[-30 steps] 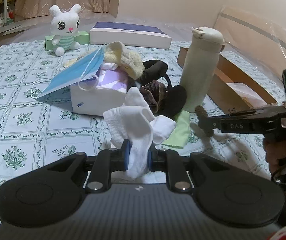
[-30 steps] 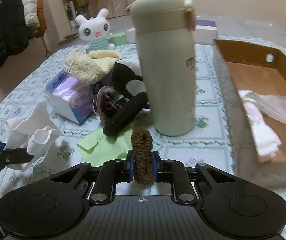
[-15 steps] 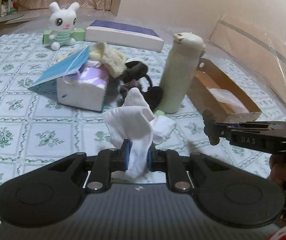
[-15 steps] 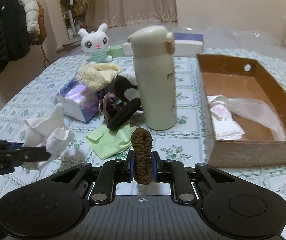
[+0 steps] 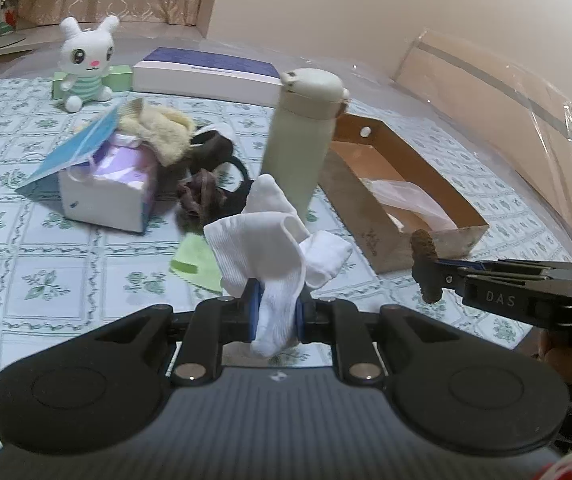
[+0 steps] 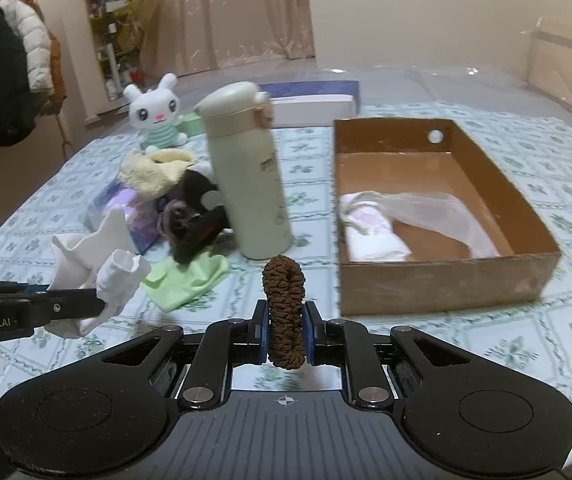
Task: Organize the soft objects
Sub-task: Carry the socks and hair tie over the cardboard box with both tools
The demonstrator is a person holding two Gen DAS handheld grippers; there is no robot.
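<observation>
My left gripper (image 5: 276,312) is shut on a bunch of white socks (image 5: 270,248), held above the patterned tablecloth. My right gripper (image 6: 285,330) is shut on a brown hair scrunchie (image 6: 285,300). From the left wrist view the right gripper (image 5: 432,272) reaches in from the right with the scrunchie (image 5: 424,246), just in front of the brown cardboard box (image 5: 370,216). From the right wrist view the left gripper (image 6: 98,302) and its socks (image 6: 98,258) are at the left. The box (image 6: 442,276) holds a folded white cloth (image 6: 370,236) and a clear plastic bag (image 6: 438,212).
A tall cream bottle (image 6: 248,176) stands left of the box. Behind it lies a pile: tissue pack (image 5: 106,188), blue face mask (image 5: 78,148), yellow fluffy cloth (image 5: 162,132), dark scrunchies (image 5: 202,196), green cloth (image 6: 186,276). A plush rabbit (image 5: 86,64) and flat white box (image 5: 206,74) sit at the back.
Both grippers have pulled back from the pile and risen with their loads. The cardboard box now shows more fully, and the bottle looks smaller and farther off.
</observation>
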